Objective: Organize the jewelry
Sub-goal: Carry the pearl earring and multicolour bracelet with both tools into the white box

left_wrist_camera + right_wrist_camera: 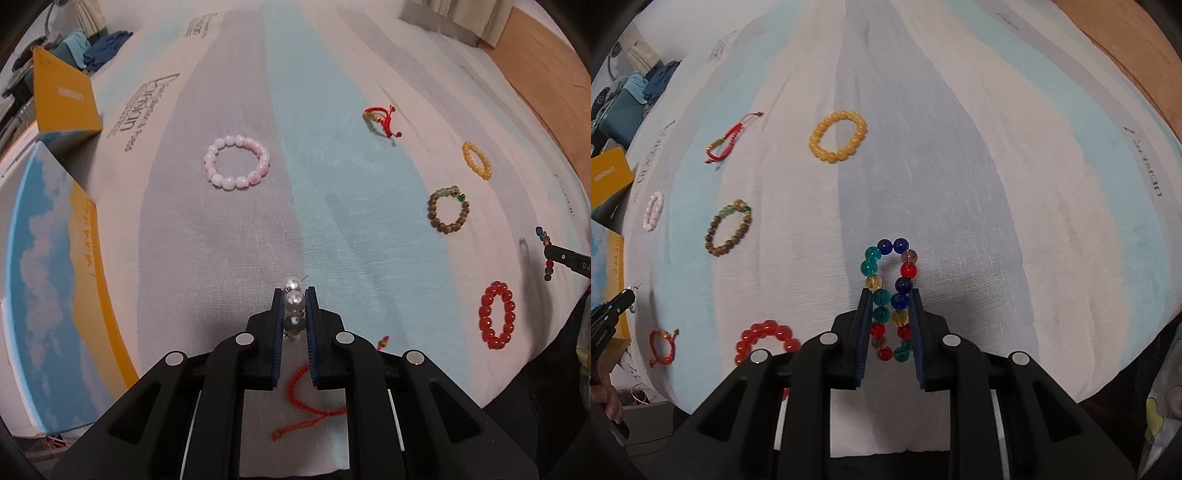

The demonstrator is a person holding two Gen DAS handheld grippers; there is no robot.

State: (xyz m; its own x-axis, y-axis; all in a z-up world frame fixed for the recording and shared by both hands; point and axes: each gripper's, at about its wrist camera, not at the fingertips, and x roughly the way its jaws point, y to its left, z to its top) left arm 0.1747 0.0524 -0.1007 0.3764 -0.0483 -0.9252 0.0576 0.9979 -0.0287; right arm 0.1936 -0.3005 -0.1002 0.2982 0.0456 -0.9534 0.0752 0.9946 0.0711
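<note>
My left gripper (294, 295) is shut on a pearl earring (293, 302), held above the striped cloth (236, 236). My right gripper (889, 295) is shut on a multicoloured glass bead bracelet (891, 266), squeezed into a narrow loop. On the cloth lie a pink bead bracelet (237, 162), a yellow bead bracelet (837, 136), a brown bead bracelet (728, 228), a red bead bracelet (496, 319), a red cord bracelet (380, 120) and a second red cord bracelet (308, 400) under my left gripper. The right gripper also shows at the right edge of the left wrist view (546, 254).
A blue and yellow box (55, 288) lies at the cloth's left edge, with a yellow box (62, 99) behind it. Folded clothes (99, 48) sit at the far left. A wooden floor (546, 62) shows at the far right.
</note>
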